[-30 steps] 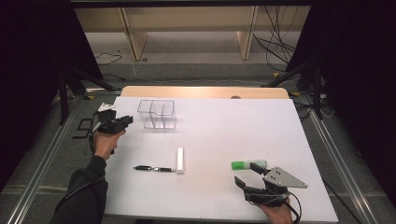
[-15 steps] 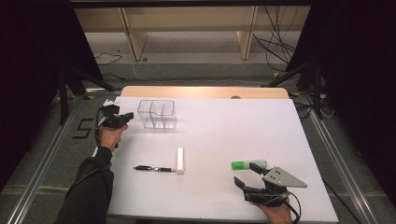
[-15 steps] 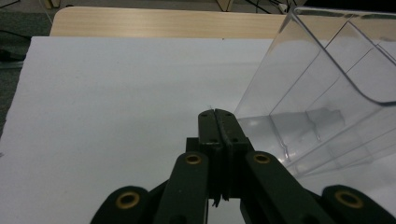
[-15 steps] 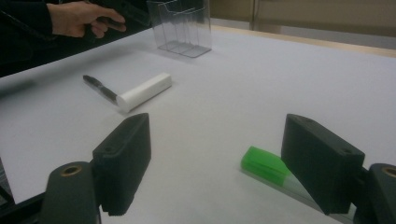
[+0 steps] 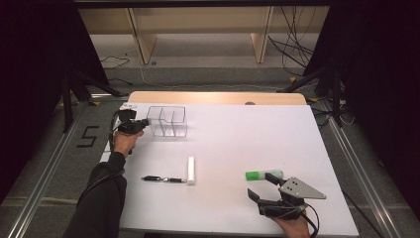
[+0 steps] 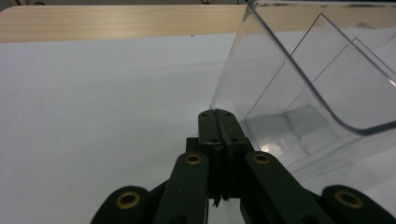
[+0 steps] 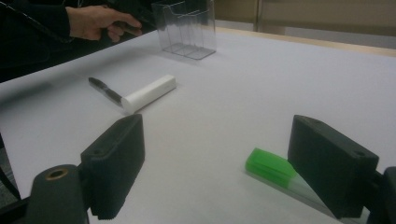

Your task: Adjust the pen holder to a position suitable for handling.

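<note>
Two tongs work over the white counter [image 5: 223, 144]. The clear plastic divided organizer box [image 5: 167, 120] stands near its far left corner, just beside the clenched left tongs [image 6: 218, 119]. The green-capped marker [image 7: 273, 170] lies against the right jaw of the released right tongs [image 7: 233, 158].
</note>
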Demonstrator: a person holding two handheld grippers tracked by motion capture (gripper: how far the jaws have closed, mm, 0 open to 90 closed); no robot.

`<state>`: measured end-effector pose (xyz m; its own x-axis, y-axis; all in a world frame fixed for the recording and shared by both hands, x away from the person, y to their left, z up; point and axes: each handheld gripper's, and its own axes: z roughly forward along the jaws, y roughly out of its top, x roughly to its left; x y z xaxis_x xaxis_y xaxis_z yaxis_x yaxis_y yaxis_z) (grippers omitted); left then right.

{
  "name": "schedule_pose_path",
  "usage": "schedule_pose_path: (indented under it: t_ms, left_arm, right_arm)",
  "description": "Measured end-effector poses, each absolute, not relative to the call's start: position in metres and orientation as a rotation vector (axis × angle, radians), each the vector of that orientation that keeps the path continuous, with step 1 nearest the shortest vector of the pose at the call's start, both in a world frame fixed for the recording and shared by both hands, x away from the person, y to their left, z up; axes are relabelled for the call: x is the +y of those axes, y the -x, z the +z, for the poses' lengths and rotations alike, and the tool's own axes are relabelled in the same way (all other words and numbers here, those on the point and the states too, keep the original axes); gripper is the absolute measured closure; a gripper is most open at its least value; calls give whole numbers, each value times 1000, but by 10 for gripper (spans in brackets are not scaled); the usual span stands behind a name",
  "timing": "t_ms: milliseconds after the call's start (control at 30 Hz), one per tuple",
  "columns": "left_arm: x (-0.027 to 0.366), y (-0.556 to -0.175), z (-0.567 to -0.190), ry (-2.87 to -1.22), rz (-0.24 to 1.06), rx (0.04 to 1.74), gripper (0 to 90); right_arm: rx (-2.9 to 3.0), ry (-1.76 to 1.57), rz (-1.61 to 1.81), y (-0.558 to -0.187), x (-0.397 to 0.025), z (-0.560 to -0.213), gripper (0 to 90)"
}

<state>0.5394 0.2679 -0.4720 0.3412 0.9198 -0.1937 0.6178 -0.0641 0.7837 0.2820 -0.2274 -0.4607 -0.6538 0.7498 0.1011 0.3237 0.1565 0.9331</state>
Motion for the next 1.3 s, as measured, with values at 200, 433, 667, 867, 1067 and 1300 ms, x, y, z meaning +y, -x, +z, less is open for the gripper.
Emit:
schedule_pose_path:
  t_ms: [200, 433, 667, 867, 1067, 1300]
  left_arm:
    - [266, -543, -473, -1765, 450, 1368, 894]
    - [252, -545, -470, -1785, 439, 1320, 894]
    - [234, -547, -467, -1806, 397, 1295, 894]
    - [221, -548, -465, -1826, 376, 1280, 894]
    - [207, -546, -464, -1840, 366, 1243, 894]
    - [192, -544, -465, -1853, 343, 1225, 894]
  right_arm:
    - [2056, -1019, 1499, -282, -227, -461, 198]
    - [2054, -1016, 1500, -283, -226, -462, 201]
    - [2045, -1021, 1502, -282, -228, -461, 203]
    - [2044, -1018, 1502, -282, -228, -461, 205]
    - [2047, -1013, 1501, -282, -228, -461, 205]
    - [2044, -1014, 1502, -282, -229, -461, 205]
